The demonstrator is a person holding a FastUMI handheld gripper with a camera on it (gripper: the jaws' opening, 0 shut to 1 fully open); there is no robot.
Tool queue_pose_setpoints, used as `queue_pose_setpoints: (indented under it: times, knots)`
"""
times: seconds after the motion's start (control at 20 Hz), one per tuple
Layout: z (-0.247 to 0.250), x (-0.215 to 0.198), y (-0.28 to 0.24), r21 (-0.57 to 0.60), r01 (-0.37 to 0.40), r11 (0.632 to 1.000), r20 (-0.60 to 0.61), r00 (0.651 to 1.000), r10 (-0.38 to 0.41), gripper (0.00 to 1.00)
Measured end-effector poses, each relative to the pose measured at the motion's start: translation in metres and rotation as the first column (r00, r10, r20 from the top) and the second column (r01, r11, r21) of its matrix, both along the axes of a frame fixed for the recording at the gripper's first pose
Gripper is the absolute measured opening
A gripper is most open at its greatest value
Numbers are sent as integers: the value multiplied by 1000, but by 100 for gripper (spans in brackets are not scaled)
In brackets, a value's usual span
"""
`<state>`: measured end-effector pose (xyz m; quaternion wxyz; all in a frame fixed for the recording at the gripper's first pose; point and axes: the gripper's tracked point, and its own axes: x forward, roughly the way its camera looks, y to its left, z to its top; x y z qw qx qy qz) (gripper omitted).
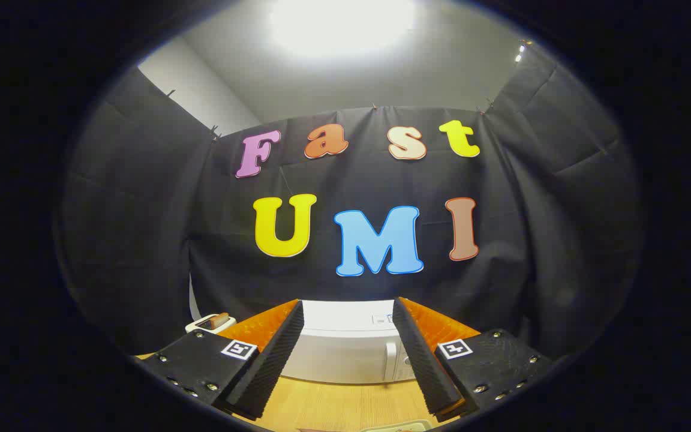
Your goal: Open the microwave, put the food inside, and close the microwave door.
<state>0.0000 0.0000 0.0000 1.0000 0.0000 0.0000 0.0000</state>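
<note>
Far left, beyond the claw's left finger, a small white tray (209, 323) holding something brownish, probably the food, sits on the wooden table (345, 402), left of the microwave and just beside it. The claw (342, 414) is open, fingers spread wide with nothing between them. Straight ahead and beyond the fingertips stands the white microwave (345, 351), framed in the gap. Its long axis runs left to right across the claw's line. The door looks closed, which fits either an early or a late stage. Its control panel (404, 360) lies at the right end, partly hidden by the right finger. Bare table lies between claw and microwave, giving room to approach. At the near edge, a pale object (396, 427) is too cut off to identify.
</note>
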Motion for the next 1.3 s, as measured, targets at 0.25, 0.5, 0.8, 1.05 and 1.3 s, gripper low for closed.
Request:
queue_pose_setpoints:
  times: [0.25,0.5,0.8,1.05,1.3]
  knots:
    - [12,11,-3,18,1,1000,12,1000,-1,94]
    - [-6,34,1,15,-6,1000,-32,999,7,94]
    - [-57,68,-8,-57,25,998,-52,998,-28,95]
    - [-116,101,-24,-35,-9,999,-118,993,5,94]
    - [-187,136,-60,-27,30,999,-188,982,-35,94]
